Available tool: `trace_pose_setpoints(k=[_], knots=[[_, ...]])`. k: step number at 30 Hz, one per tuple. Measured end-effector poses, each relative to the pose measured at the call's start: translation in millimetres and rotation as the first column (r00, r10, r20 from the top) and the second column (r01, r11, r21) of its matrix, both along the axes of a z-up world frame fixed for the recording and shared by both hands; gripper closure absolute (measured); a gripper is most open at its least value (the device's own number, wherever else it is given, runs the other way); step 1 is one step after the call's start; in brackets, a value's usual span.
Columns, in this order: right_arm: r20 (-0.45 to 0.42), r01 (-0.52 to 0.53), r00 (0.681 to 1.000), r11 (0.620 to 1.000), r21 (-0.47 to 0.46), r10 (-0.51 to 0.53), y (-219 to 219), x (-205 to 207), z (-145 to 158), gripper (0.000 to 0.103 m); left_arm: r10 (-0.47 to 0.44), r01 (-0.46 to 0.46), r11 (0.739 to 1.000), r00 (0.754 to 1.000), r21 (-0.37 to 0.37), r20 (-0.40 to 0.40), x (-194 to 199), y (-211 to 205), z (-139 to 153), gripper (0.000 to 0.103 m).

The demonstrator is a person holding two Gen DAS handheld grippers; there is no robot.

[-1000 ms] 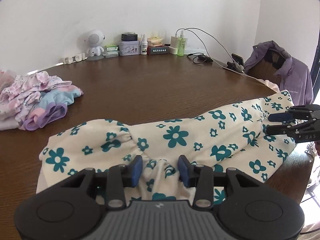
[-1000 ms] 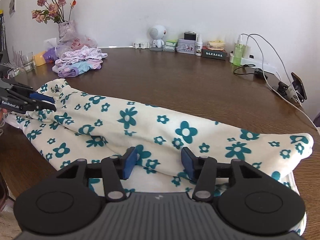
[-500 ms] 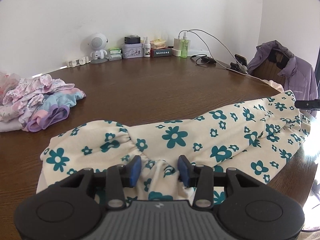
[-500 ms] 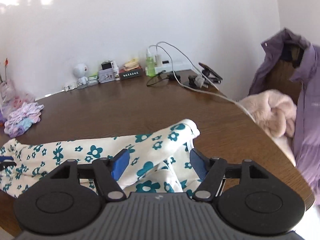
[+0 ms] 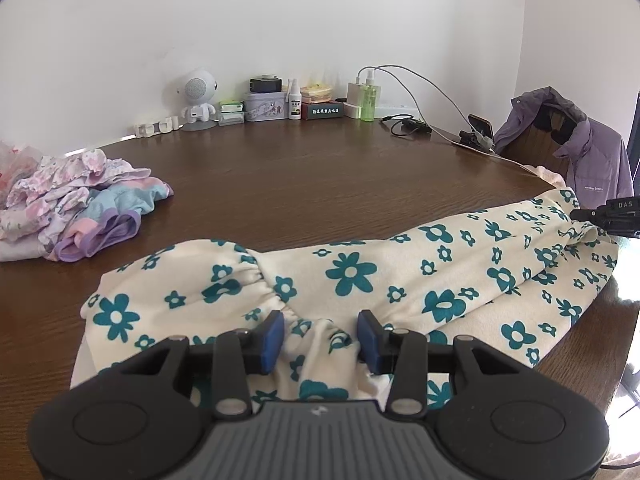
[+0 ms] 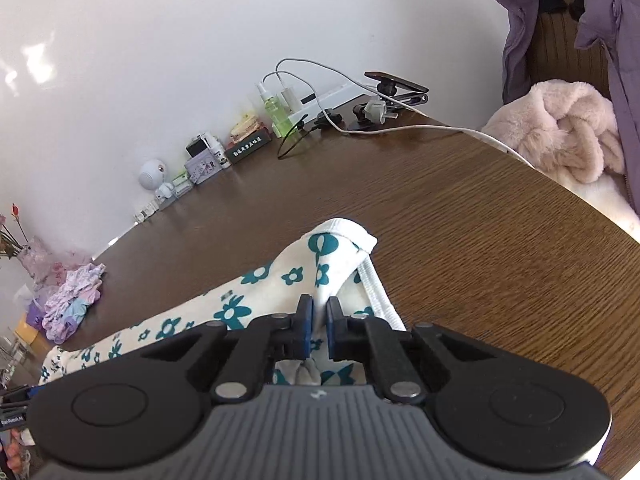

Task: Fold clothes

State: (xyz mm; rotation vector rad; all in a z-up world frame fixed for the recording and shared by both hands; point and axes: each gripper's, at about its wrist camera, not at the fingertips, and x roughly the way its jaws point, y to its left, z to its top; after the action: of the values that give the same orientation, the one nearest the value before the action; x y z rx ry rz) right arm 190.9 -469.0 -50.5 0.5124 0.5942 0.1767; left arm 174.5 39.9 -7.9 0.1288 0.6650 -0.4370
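Observation:
A cream garment with teal flowers (image 5: 352, 272) lies stretched across the brown table (image 5: 320, 184). My left gripper (image 5: 320, 332) holds its gathered elastic waistband, which is bunched between the blue pads. At the other end, my right gripper (image 6: 319, 320) is tilted, and its jaws are closing on a fold of the garment (image 6: 256, 276) just behind the white-edged leg hem. The right gripper's (image 5: 580, 214) tip shows at the right edge of the left wrist view. The left gripper (image 6: 16, 396) peeks in at the lower left of the right wrist view.
A pile of pastel clothes (image 5: 72, 208) sits at the left. Small boxes, a robot-shaped speaker (image 5: 198, 98), a green bottle (image 5: 368, 100), cables and a phone on a stand (image 5: 480, 126) line the wall. A purple jacket (image 5: 580, 148) and pink fleece (image 6: 560, 136) lie past the table's right edge.
My right gripper moved along the garment to its leg end, rolled sideways, opened wider, then closed on the fabric near the hem. The left gripper stayed put on the waistband.

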Motion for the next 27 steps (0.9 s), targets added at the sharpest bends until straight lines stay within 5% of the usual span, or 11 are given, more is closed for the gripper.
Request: trace_pose_setpoints(k=[4,6,11,17,21,27], knots=[[-0.004,-0.010,1.000,0.999,0.047,0.010,-6,18,6,0.089,0.001,-0.001,1.000,1.000,0.001,-0.001,0,-1,1,0.063],[-0.008,-0.020,1.000,0.998,0.061,0.020,-7,29,10,0.098,0.002,-0.002,1.000,1.000,0.000,-0.003,0,-1,1,0.063],[0.075,-0.031,0.997,0.998,0.063,0.027,-4,34,32,0.099,0.012,-0.012,1.000,1.000,-0.008,0.001,-1,-1,0,0.063],[-0.042,0.004,0.999,1.000,0.012,-0.003,-11,37,-1,0.099,0.024,-0.024,1.000,1.000,-0.020,0.009,-4,0,-2,0.062],[-0.027,0.006,1.000,1.000,0.008,-0.006,-9,26,1,0.097,0.020,-0.020,1.000,1.000,-0.023,0.000,-2,0,1,0.063],[0.117,-0.011,0.993,0.983,-0.184,0.033,27,-6,48,0.087,0.023,-0.020,0.997,0.999,-0.071,0.036,-2,7,31,0.054]])
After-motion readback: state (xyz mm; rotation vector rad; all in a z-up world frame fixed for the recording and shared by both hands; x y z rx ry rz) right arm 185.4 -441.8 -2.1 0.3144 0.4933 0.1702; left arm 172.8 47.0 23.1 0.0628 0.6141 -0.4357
